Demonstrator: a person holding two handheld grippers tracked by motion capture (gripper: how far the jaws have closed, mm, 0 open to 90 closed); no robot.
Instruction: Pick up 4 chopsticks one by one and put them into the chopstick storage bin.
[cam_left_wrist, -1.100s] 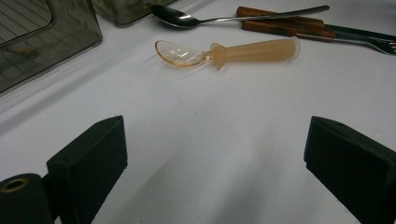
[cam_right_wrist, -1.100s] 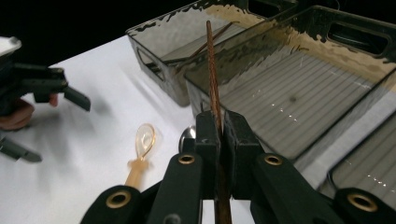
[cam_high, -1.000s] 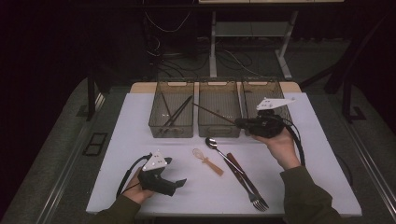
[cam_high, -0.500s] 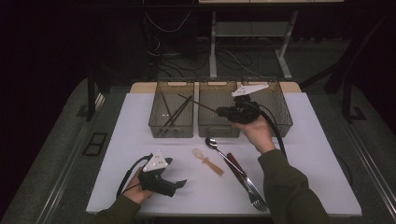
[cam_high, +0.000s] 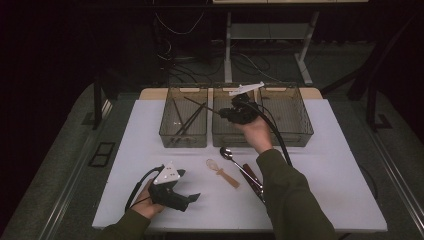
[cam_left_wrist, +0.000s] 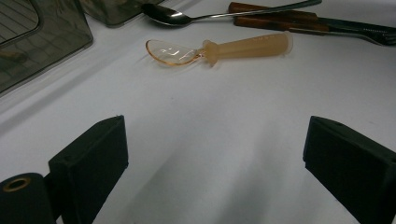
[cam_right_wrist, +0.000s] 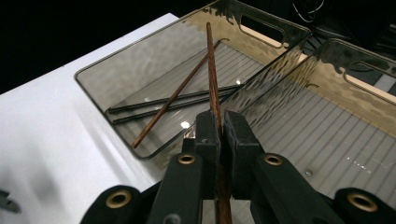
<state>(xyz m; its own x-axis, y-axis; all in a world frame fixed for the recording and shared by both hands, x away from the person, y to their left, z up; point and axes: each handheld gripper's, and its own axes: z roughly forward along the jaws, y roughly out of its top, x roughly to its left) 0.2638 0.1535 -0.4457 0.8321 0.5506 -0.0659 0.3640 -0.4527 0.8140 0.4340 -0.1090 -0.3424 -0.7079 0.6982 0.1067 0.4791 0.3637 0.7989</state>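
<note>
The right gripper (cam_right_wrist: 219, 128) has its jaws clamped on a slim brown wooden chopstick (cam_right_wrist: 211, 70), which runs forward out of the jaws and slightly upward, its long axis in line with the gripper and its far tip reaching out over the smoky clear plastic bin at the left of the row (cam_right_wrist: 140, 65). Below that tip, in the bin, lie another brown chopstick (cam_right_wrist: 170, 100) and two dark ones (cam_right_wrist: 163, 105), crossed.

Against the earlier high views, the right hand has carried the chopstick sideways from above the right-hand bin (cam_high: 287, 117), across the middle bin (cam_high: 225, 135), toward the left one; I judge the stick is about to be dropped with its mates.

The left gripper (cam_left_wrist: 215, 163) rests on the white surface (cam_left_wrist: 224, 130) with jaws wide apart and nothing between them. Ahead of them lie a translucent orange plastic spoon (cam_left_wrist: 219, 47), then a steel spoon (cam_left_wrist: 173, 16) and brown-handled cutlery (cam_left_wrist: 280, 18), unsorted.
</note>
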